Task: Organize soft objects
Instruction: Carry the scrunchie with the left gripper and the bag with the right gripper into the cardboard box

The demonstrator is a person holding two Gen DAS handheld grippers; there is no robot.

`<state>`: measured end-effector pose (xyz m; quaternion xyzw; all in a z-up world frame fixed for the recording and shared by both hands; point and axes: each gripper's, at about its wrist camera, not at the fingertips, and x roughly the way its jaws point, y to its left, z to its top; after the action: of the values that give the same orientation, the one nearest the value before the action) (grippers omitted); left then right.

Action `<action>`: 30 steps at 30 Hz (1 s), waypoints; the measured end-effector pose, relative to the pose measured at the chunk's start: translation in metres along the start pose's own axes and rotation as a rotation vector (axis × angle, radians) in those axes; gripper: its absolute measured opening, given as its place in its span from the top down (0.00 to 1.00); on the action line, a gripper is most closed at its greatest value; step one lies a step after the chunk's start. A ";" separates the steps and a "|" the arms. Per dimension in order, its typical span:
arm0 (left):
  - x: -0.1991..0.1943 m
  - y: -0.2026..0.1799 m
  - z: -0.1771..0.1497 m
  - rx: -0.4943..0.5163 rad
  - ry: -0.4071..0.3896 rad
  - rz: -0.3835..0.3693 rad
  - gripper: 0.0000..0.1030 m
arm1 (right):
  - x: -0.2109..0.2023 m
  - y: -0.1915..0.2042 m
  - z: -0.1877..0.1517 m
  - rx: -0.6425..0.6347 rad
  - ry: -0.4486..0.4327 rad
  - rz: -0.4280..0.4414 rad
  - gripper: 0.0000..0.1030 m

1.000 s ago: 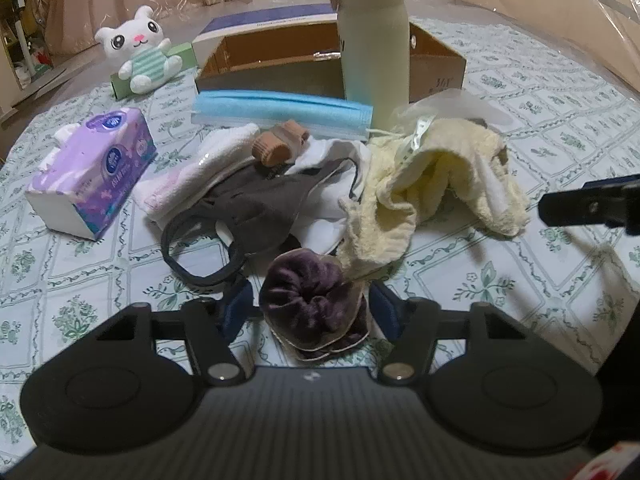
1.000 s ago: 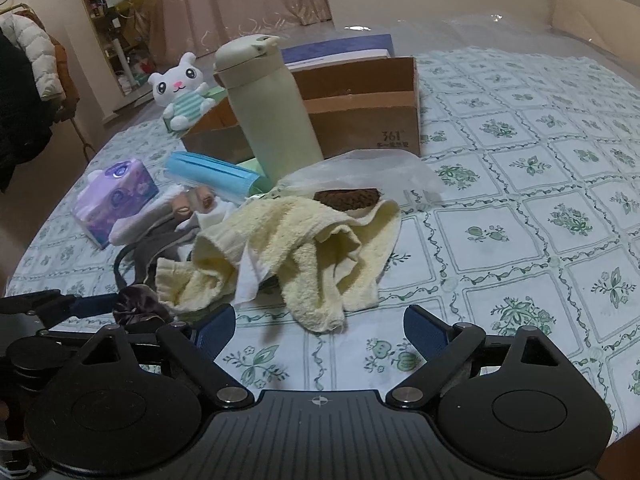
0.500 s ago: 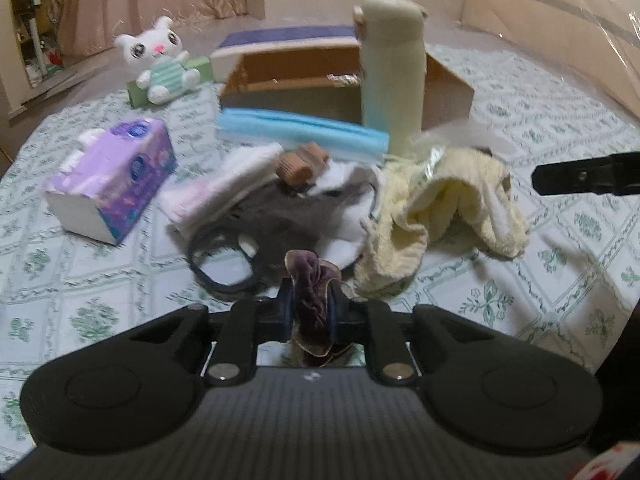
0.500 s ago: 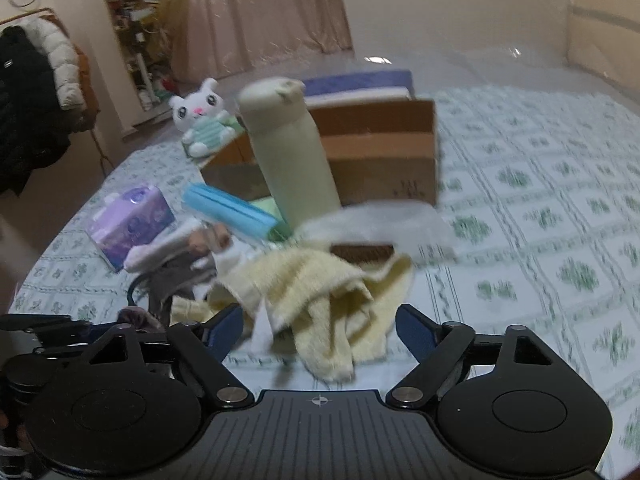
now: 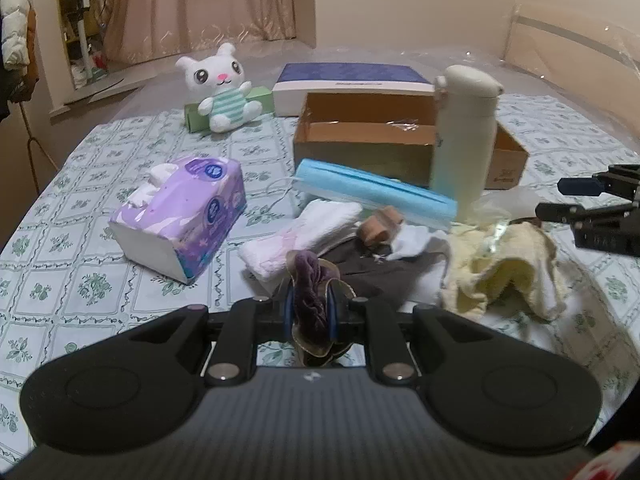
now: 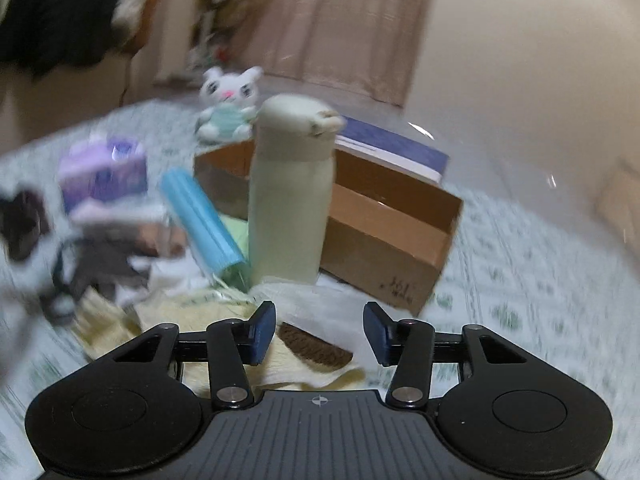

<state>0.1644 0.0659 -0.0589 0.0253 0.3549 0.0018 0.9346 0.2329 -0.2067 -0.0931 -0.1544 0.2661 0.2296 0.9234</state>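
Note:
My left gripper [image 5: 310,308] is shut on a purple velvet scrunchie [image 5: 310,292] and holds it above the table. Behind it lie a dark grey cloth [image 5: 384,272], a folded white towel [image 5: 304,232] and a yellow towel [image 5: 504,268]. My right gripper [image 6: 320,334] is open and empty, above the yellow towel [image 6: 224,320] and a clear plastic bag [image 6: 320,308]. It also shows at the right edge of the left wrist view [image 5: 580,200]. An open cardboard box [image 5: 372,144] stands at the back, with a cream bottle [image 5: 464,140] in front of it.
A purple tissue pack [image 5: 180,216] sits at the left. A white plush cat [image 5: 224,88] leans on a green box [image 5: 228,112]. A stack of blue face masks [image 5: 372,192] lies before the box. A blue-and-white flat box [image 5: 352,88] is behind. The right wrist view is blurred.
My left gripper closed on the scrunchie and lifted it off the table. My right gripper moved forward and up over the yellow towel, toward the bottle, with its jaws narrowing.

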 end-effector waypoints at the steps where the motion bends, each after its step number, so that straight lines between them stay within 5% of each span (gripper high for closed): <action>1: 0.002 0.001 0.000 -0.001 0.002 0.003 0.86 | 0.006 0.001 -0.002 -0.041 0.004 0.008 0.53; 10: 0.017 0.002 -0.001 -0.001 0.034 0.005 0.86 | 0.045 0.024 -0.017 -0.357 0.033 -0.002 0.53; 12: 0.019 0.001 -0.001 0.000 0.036 0.006 0.86 | 0.050 0.025 -0.016 -0.374 0.030 -0.008 0.63; 14: 0.019 0.001 -0.001 0.004 0.037 0.011 0.86 | 0.054 0.024 -0.015 -0.364 0.033 -0.003 0.89; 16: 0.018 0.002 -0.001 0.004 0.035 0.016 0.86 | 0.051 0.022 -0.014 -0.349 0.006 -0.010 0.95; 30: -0.006 0.009 0.028 0.035 -0.055 0.009 0.86 | -0.030 -0.070 0.024 0.249 -0.156 0.042 1.00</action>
<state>0.1789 0.0730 -0.0338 0.0435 0.3289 -0.0010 0.9434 0.2559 -0.2666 -0.0454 -0.0150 0.2230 0.2253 0.9483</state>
